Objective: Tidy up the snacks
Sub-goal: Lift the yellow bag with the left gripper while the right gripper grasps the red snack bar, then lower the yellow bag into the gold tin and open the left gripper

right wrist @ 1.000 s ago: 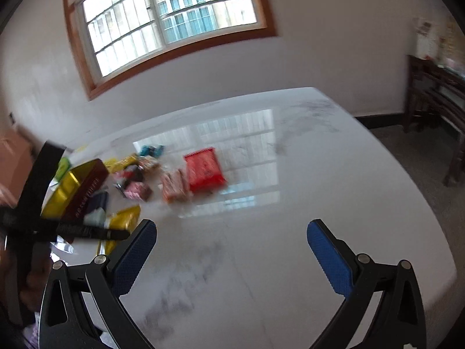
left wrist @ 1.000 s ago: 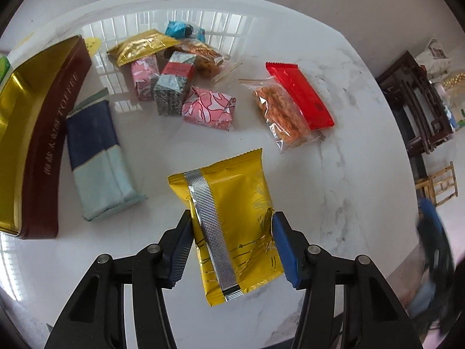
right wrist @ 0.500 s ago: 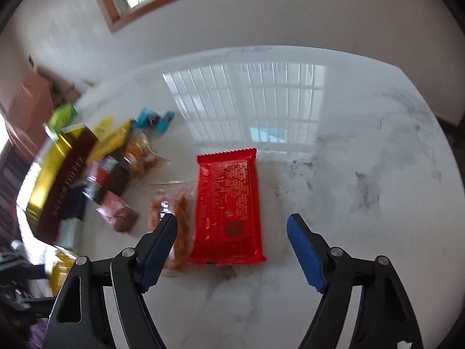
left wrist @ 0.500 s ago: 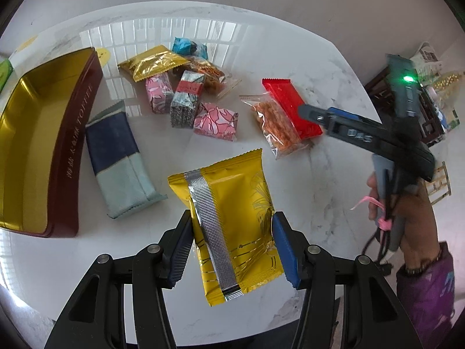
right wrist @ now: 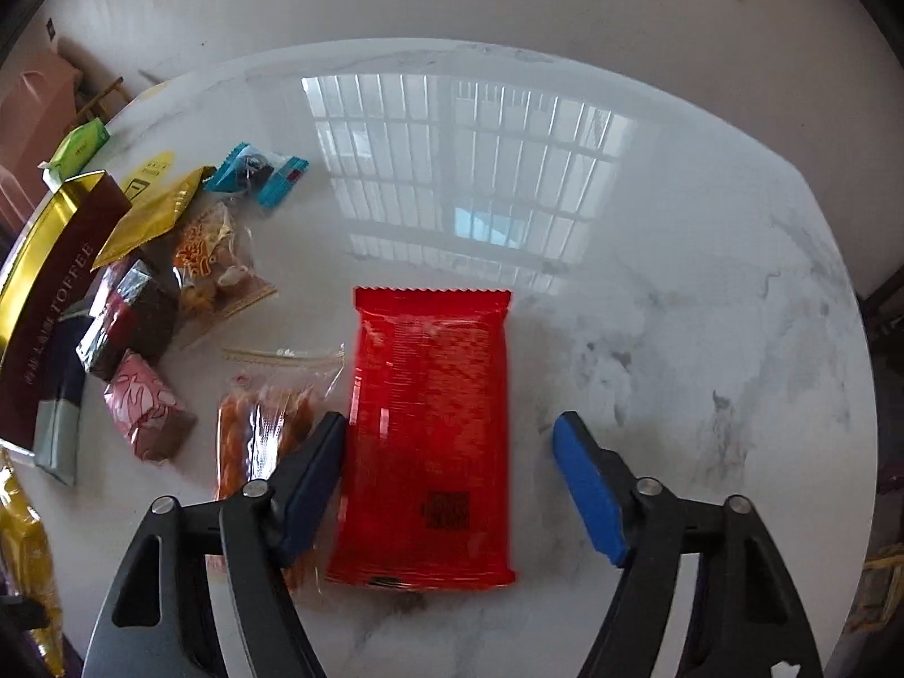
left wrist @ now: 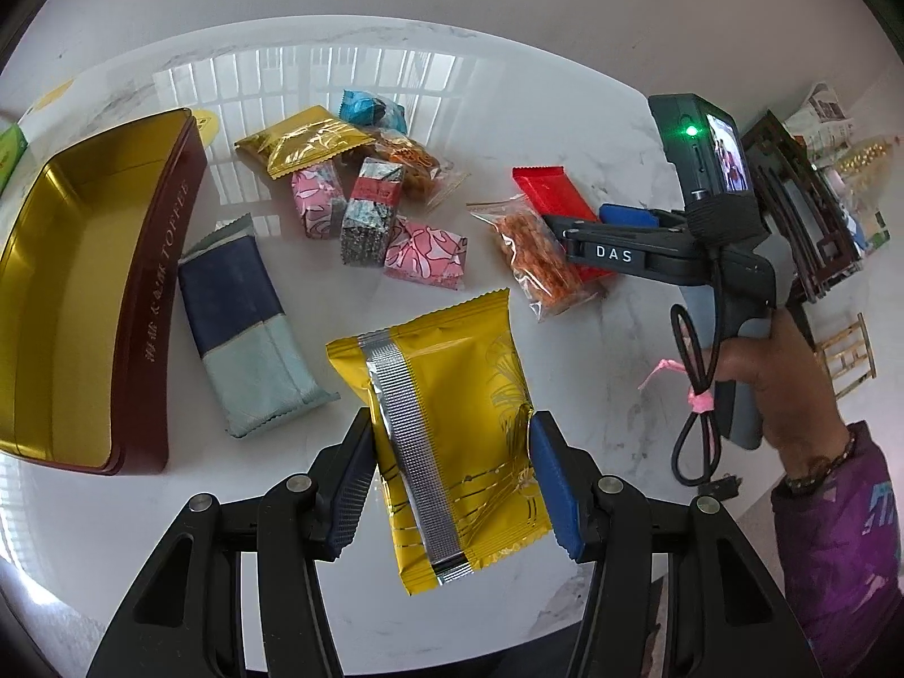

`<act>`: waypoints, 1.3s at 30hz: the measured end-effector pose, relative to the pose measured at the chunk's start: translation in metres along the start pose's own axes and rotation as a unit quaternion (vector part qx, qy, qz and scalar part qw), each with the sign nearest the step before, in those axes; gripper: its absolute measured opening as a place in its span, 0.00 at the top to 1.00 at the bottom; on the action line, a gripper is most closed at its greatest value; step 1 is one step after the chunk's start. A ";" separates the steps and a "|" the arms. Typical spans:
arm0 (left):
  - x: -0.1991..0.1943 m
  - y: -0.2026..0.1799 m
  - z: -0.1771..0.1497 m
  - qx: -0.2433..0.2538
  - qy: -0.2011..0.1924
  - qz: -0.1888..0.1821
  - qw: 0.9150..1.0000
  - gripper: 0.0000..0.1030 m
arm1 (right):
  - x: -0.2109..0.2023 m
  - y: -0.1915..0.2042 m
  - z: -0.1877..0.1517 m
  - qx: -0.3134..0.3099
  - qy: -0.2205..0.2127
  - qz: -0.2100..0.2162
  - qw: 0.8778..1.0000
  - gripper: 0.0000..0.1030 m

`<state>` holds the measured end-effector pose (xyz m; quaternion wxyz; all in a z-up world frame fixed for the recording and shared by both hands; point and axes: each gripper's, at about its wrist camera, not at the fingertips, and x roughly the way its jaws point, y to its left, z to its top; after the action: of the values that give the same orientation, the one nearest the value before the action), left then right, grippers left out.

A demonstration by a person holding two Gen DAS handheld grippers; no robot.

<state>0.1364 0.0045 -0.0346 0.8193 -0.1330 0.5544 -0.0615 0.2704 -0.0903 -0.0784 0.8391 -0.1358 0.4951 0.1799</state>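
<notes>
The left gripper [left wrist: 452, 474] was clenched on the yellow packet [left wrist: 446, 435], held above the bench [left wrist: 593, 350], with the toffee tin [left wrist: 85, 294] off to its left. The right gripper [right wrist: 452, 480] had just been closing astride the red packet [right wrist: 429, 429]; its left pad looked close against the packet's edge, the right still apart. It should centre first, clear of the orange snack bag [right wrist: 260, 429] at its left finger

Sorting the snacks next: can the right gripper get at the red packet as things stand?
Probably yes. The right gripper, just closing in, straddles the red packet; one pad touches it, the other stands clear. Only the orange snack bag crowds one side.
</notes>
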 end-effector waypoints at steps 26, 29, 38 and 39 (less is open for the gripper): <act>-0.045 0.015 -0.011 0.024 -0.089 0.051 0.994 0.47 | -0.073 -0.116 -0.141 0.284 -0.101 -0.152 0.941 0.60; -0.048 0.020 -0.013 0.022 -0.095 0.055 0.994 0.47 | -0.072 -0.113 -0.139 0.277 -0.095 -0.163 0.942 0.60; -0.063 0.058 -0.007 0.000 -0.124 0.085 0.989 0.47 | -0.068 -0.114 -0.136 0.273 -0.091 -0.167 0.943 0.60; -0.065 0.065 -0.005 -0.005 -0.128 0.091 0.988 0.47 | -0.068 -0.113 -0.136 0.273 -0.091 -0.167 0.943 0.60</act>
<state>0.1046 0.0823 0.0029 0.8852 -0.0925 0.4547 0.0333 0.1831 -0.2586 -0.0768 0.9034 0.0344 0.4171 -0.0936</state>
